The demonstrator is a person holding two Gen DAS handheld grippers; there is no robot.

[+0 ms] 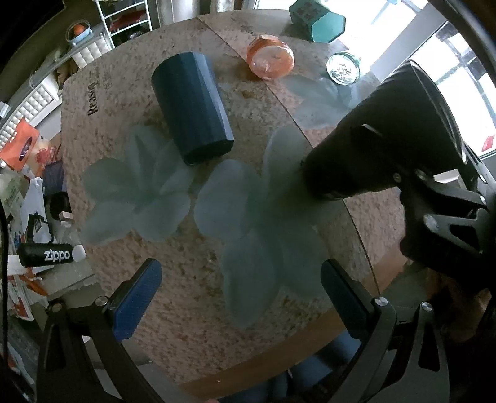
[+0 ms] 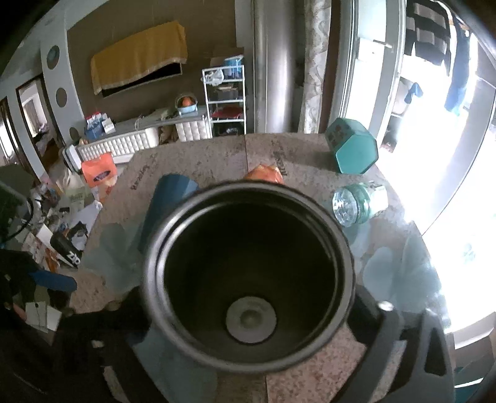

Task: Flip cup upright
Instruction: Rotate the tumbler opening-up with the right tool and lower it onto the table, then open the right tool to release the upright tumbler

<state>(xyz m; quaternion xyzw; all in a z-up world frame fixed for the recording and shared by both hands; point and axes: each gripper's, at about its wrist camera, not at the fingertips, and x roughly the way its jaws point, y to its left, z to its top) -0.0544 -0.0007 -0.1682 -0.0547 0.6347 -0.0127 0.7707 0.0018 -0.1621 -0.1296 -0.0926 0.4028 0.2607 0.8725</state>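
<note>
Closest in the left wrist view, the left gripper (image 1: 240, 286) hovers over the table (image 1: 186, 310) with its two ridged blue pads (image 1: 138, 302) spread wide apart and nothing between them. The tabletop is glass with frosted petal shapes, laid over speckled, cork-like mats.

To the right and a little farther on, the right gripper (image 1: 440, 201) reaches in from the side, its black frame clamped around the cup (image 1: 381, 136). The cup is a dark, smooth, round tumbler, held tilted with its base end low near the glass and its mouth angled up and away. In the right wrist view the cup (image 2: 248, 272) fills the middle of the picture, mouth toward the camera: a thick rounded rim, a dull metallic inside and a flat circular bottom. The gripper fingers are mostly hidden behind it.

Beyond the left gripper a dark blue faceted cylinder (image 1: 192, 108) lies on its side on the mat. Farther back sit an orange translucent container (image 1: 269, 57), a clear glass jar (image 1: 344, 68) on its side, and, farthest, a teal hexagonal box (image 1: 319, 20). Off the left edge of the table lies a black Zippo can (image 1: 51, 254).
</note>
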